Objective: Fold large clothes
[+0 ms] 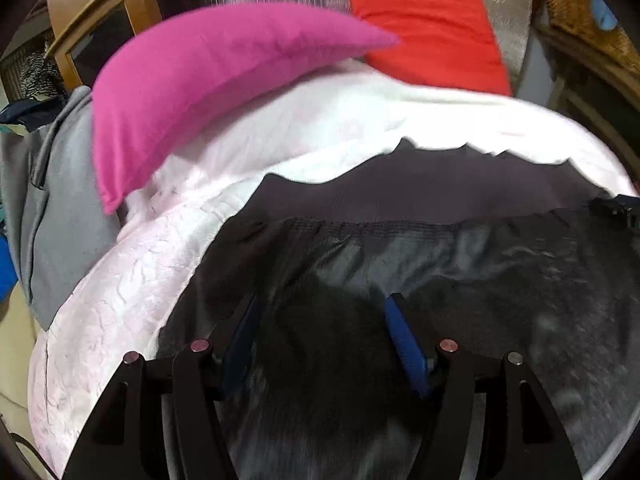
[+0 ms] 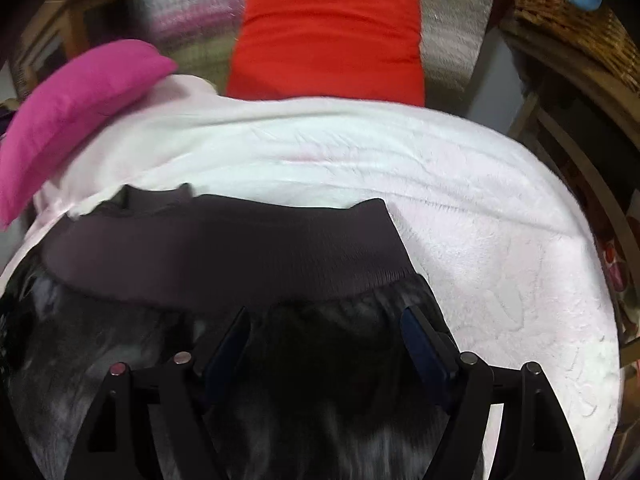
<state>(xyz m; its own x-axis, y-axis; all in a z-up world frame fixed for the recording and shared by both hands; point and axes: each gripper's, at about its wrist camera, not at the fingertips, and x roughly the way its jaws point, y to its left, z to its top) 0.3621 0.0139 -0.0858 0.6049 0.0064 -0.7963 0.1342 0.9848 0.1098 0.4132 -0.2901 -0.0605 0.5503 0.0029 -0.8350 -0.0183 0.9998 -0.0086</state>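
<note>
Garment: dark shiny jacket [image 1: 460,264] spread flat on the pale pink fuzzy blanket [image 1: 120,300], filling the lower half of both views
Ribbed band: wide dark knit hem [image 2: 224,256] along the jacket's far edge, lying flat, blanket just past it
Left gripper [image 1: 320,320]: spread wide, blue pads [image 1: 404,340] well apart, hovering low over the jacket fabric, nothing pinched between them
Right gripper [image 2: 326,328]: also spread wide, fingertips just short of the ribbed band near the jacket's right edge, not holding anything; touching the cloth or not, can't tell
Pillows: magenta pillow [image 1: 208,80] far left on the blanket, red pillow [image 2: 328,36] leaning up at the back, the two touching in the left view
Extras: grey cloth [image 1: 64,208] off the blanket's left side, wicker basket [image 2: 568,12] on a wooden shelf far right
Blur: pretty smeared overall, small details unreadable
</note>
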